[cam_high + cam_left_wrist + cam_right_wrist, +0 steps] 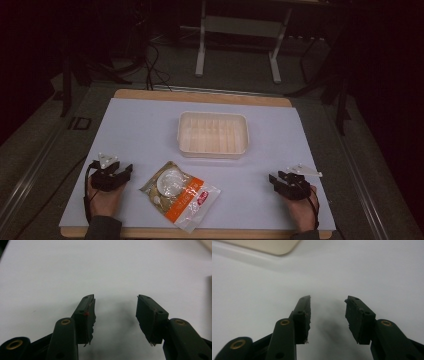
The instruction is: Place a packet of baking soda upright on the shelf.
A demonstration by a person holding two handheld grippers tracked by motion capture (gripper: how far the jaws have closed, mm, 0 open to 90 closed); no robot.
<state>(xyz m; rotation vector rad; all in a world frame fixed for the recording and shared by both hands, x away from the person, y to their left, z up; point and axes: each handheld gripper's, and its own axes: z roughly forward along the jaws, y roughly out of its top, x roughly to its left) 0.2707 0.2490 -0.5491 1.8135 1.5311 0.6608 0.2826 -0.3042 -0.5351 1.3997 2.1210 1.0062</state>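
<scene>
Looks to me like a lab or recording room, not a home. My work surface is a white sheet [150, 125] laid over a wooden tabletop [200, 96], standing on grey carpet [30, 150] in a dim room. Behind it I note a pale metal stand [240, 30] and loose black cables [152, 67] trailing across the floor, the far end lost in darkness.

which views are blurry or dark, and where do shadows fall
High view: the room is dark, the table lit, with glare on the packet. Left gripper view: fingers sharp, a soft shadow on the table between them. Right gripper view: the tray corner is blurred, and a shadow lies between the fingers.
</scene>
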